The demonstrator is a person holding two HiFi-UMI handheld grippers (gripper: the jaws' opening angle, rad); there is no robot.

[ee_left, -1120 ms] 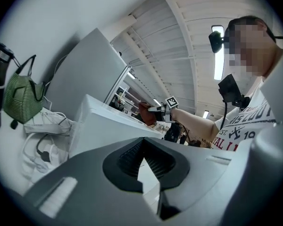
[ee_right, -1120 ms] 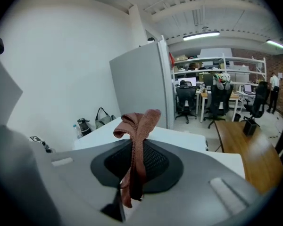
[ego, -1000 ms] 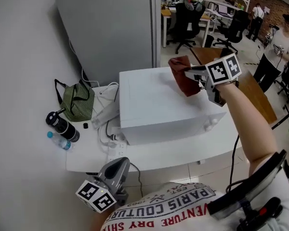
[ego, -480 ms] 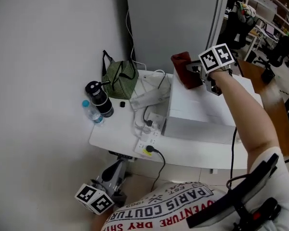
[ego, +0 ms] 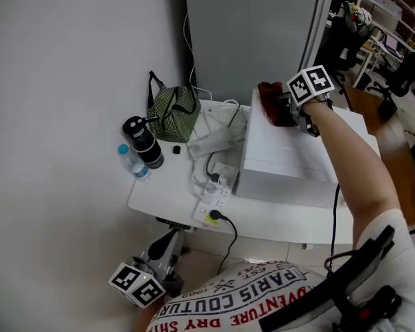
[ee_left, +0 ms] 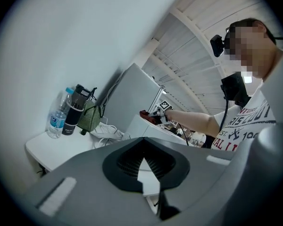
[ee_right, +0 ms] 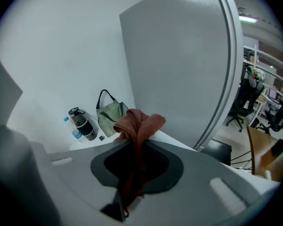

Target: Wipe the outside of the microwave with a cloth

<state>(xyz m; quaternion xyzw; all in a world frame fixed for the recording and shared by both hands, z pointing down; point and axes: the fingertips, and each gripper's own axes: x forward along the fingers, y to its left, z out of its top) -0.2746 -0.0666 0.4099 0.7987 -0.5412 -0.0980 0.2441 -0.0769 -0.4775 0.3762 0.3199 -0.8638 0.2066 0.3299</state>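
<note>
Head view: hold right claw (ego: 285, 109) clamped on cloth (ego: 268, 93), sweep flat across microwave (ego: 290, 154) top, park closed, empty left claw (ego: 171, 241) low.

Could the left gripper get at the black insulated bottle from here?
Probably yes: the left gripper hangs shut below the front edge of the white table, and the black insulated bottle stands unobstructed near that side, a clear water bottle beside it.

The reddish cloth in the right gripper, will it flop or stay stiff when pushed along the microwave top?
Probably floppy: the cloth bunches in soft folds beyond the right gripper, whose jaws are shut on it. Likely light, since one pinch carries it. Pushed along the microwave, it may crumple rather than slide flat.
</note>
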